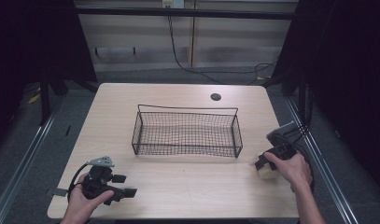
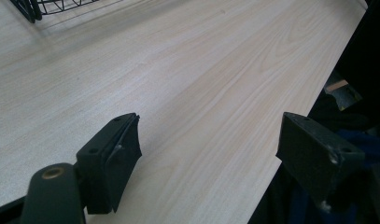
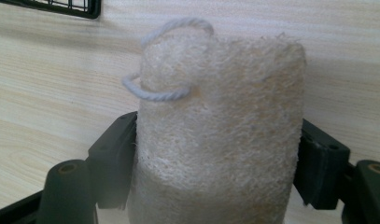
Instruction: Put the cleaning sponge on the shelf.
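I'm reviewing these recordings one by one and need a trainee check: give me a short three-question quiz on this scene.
1. True or false: the right claw has its jaws on either side of the loofah sponge.
2. Where is the wire basket? A) mid-table, holding nothing B) at the table's near edge, holding the sponge C) on the floor
3. Fill in: the left claw is ____ over bare table.

Key: 1 true; 2 A; 3 open

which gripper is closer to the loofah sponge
Right. The right gripper has its jaws on both sides of the loofah sponge at the table's right edge. The left gripper sits open at the front left corner, far across the table.
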